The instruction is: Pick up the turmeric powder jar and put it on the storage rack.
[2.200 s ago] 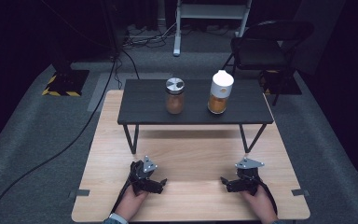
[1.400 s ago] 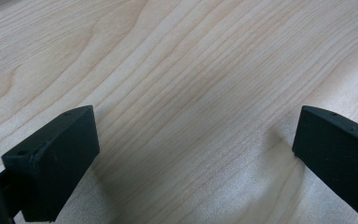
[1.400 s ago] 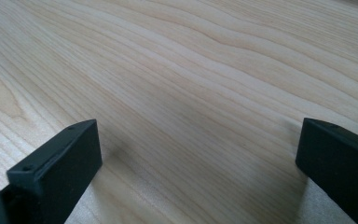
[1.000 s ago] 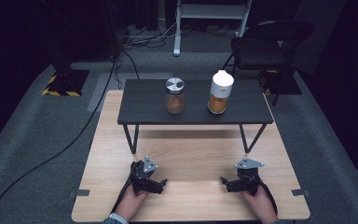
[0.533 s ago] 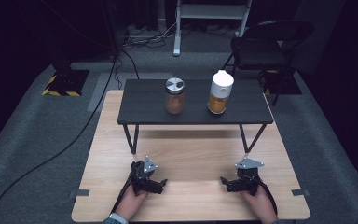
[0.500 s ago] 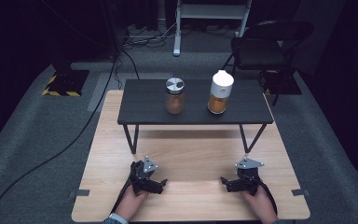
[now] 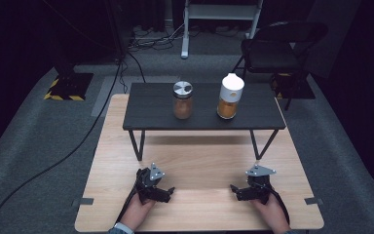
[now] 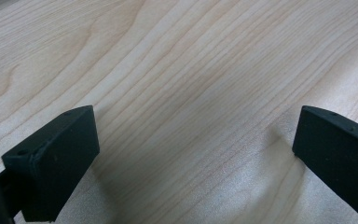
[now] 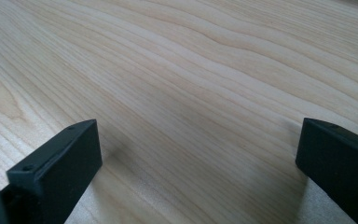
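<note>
Two jars stand on a low black shelf (image 7: 151, 113) at the back of the wooden table (image 7: 199, 161). The left jar (image 7: 182, 100) is glass with a silver lid and brown contents. The right jar (image 7: 230, 96) has a white lid and orange contents. My left gripper (image 7: 168, 194) rests on the table near the front edge, at the left, open and empty. My right gripper (image 7: 234, 190) rests at the front right, also open and empty. In the left gripper view the gripper (image 8: 193, 154) has its jaws wide apart over bare wood, and so does the gripper (image 9: 198, 154) in the right gripper view.
The shelf stands on thin black legs (image 7: 135, 145) with a gap beneath it. A black cable (image 7: 78, 146) runs across the grey floor left of the table. A dark chair (image 7: 277, 48) stands behind the table at the right.
</note>
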`<state>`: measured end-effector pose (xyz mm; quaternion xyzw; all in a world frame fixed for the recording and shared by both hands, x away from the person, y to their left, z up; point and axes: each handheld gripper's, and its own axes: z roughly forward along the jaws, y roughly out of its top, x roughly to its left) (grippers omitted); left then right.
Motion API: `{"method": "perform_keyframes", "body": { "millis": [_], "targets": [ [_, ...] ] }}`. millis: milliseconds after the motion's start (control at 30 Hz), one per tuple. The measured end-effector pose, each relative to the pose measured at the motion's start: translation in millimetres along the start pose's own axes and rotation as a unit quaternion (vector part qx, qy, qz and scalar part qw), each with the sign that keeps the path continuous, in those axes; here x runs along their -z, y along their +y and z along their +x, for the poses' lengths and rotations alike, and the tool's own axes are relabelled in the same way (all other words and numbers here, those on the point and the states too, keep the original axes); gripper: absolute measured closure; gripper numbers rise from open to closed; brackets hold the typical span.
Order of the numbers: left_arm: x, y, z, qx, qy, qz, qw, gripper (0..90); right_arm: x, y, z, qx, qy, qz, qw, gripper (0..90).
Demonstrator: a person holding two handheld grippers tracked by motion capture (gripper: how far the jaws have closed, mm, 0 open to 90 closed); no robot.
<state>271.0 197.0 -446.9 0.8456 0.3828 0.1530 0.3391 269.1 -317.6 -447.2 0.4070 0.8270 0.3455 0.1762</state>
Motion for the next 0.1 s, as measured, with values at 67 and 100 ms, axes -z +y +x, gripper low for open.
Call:
{"method": "perform_keyframes", "body": {
  "millis": [67, 100],
  "targets": [
    [0.0, 0.0, -0.1, 0.0, 0.0, 0.0, 1.0, 0.1, 0.0, 0.0, 0.0, 0.0, 0.0, 0.0, 1.0, 0.0],
    [0.0, 0.0, 0.0, 0.0, 0.0, 0.0, 1.0, 0.1, 0.0, 0.0, 0.0, 0.0, 0.0, 0.0, 1.0, 0.0]
  ]
}}
